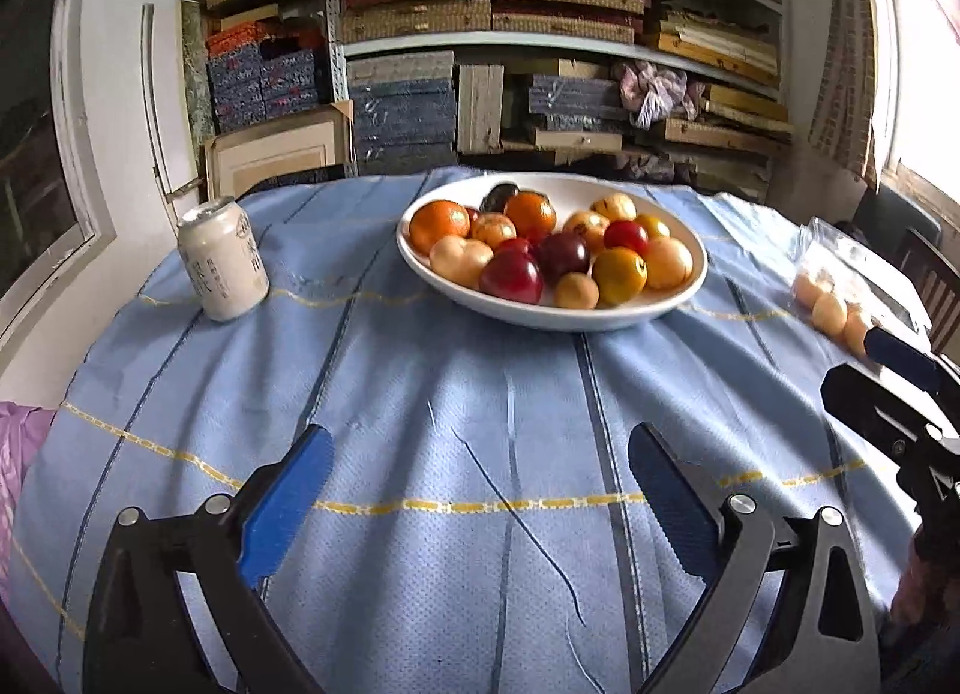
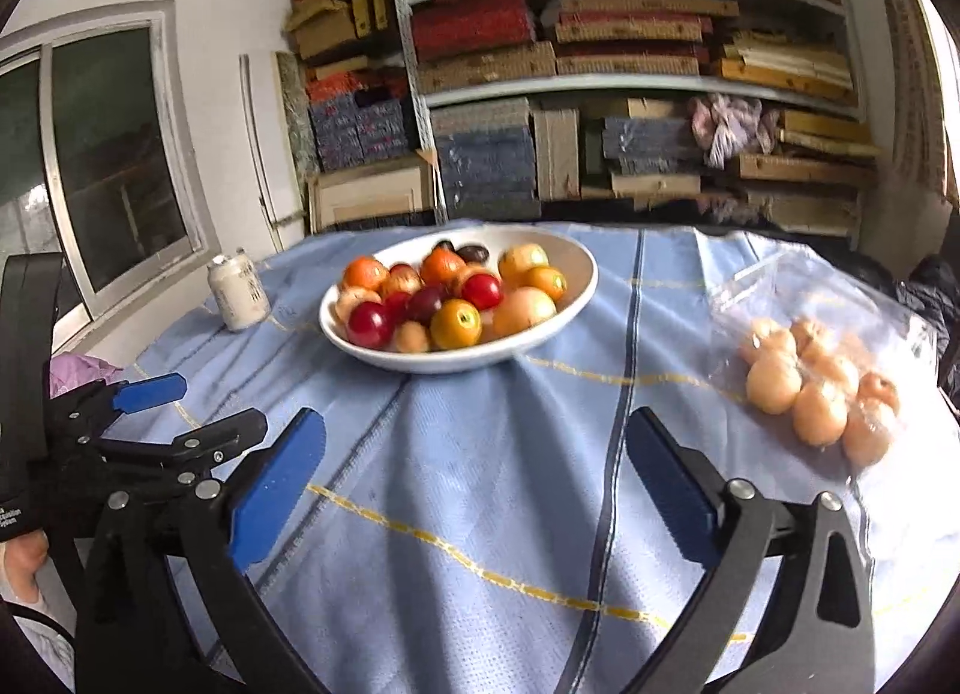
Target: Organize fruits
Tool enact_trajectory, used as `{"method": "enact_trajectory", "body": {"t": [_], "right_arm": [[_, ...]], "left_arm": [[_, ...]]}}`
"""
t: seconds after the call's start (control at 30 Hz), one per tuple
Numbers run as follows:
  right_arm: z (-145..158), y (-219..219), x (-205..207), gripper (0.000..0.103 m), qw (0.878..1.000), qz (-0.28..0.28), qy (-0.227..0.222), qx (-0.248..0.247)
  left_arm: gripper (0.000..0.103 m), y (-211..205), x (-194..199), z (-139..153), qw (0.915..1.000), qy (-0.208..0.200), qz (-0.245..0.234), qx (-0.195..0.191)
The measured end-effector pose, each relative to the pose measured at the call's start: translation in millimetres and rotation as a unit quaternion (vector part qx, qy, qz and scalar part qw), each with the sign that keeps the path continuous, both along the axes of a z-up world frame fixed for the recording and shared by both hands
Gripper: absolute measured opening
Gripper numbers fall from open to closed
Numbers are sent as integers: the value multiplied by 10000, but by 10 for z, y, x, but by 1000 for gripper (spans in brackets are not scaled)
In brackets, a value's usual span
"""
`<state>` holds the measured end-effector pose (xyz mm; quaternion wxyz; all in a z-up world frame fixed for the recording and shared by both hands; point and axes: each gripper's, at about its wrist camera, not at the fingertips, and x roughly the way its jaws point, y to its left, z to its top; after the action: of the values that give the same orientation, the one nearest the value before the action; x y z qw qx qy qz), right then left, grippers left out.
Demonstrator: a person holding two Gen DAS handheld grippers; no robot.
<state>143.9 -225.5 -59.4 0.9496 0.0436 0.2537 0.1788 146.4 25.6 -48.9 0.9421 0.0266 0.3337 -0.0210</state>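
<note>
Your left tool (image 1: 480,490) is closest to you, low over the counter with the light blue cloth and thin yellow lines (image 1: 420,394). Its two blue pads are spread wide apart and nothing sits between them. Your right tool (image 2: 477,472) is spread wide too and holds nothing — it hangs just above the same cloth, side by side with the left one.

A little farther on your right lies a clear plastic bag of pale peach-coloured round fruits (image 2: 816,388). The fruits are bunched up, touching each other inside the bag, and the bag rests flat on the cloth, well apart from both tools.

Past the middle of the counter sits a wide white oval bowl (image 1: 600,319). It is piled with round fruits (image 1: 552,250) — shiny red ones, orange ones, yellow ones and a couple of dark ones at the back.

To the left of the bowl, a white drink can with dark writing (image 1: 223,262) stands upright near the counter's edge.

Behind it all are shelves stuffed with flat boxes (image 1: 540,22).
</note>
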Motion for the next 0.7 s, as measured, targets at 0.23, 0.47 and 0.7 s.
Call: {"method": "enact_trajectory", "body": {"t": [0.23, 0.47, 0.7], "right_arm": [[-21, 82, -49, 98, 9997, 123, -105, -205], [-20, 84, -57, 98, 9996, 129, -115, -206], [-21, 92, -57, 98, 9996, 130, -117, -205]], "left_arm": [[99, -85, -60, -16, 9996, -76, -99, 257], [99, -142, -103, 0, 9992, -131, -199, 318], [99, -196, -122, 10, 9987, -121, -215, 436]]}}
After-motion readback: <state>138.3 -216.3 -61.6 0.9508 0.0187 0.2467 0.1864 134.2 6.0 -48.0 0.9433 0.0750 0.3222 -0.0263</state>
